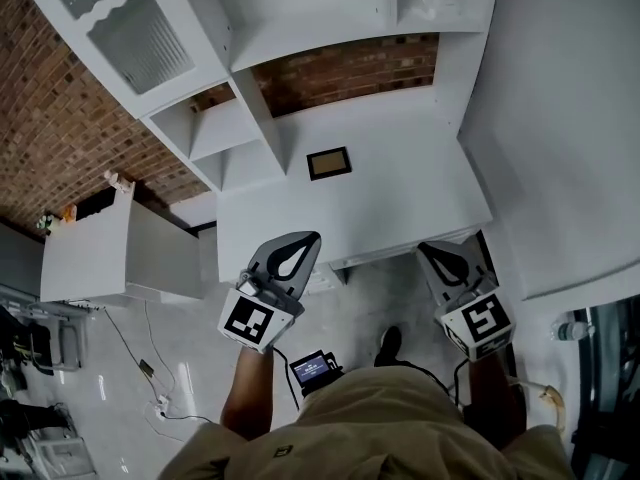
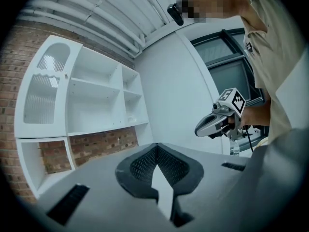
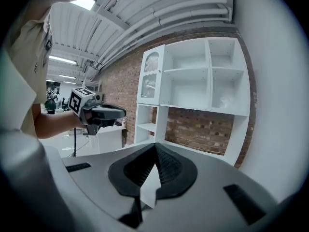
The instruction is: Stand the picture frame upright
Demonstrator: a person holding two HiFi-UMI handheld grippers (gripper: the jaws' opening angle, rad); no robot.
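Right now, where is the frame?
Head view: the frame lies flat on the desk, towards its back, just before the brick-backed shelf unit, ahead of the left gripper.

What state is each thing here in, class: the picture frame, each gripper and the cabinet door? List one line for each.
picture frame: lying flat on the white desk, not yet upright.
left gripper: jaws shut, empty, at the desk's front edge, apart from the frame.
right gripper: jaws shut, empty, at the desk's front edge, apart from the frame.
glass-fronted cabinet door: looks closed.
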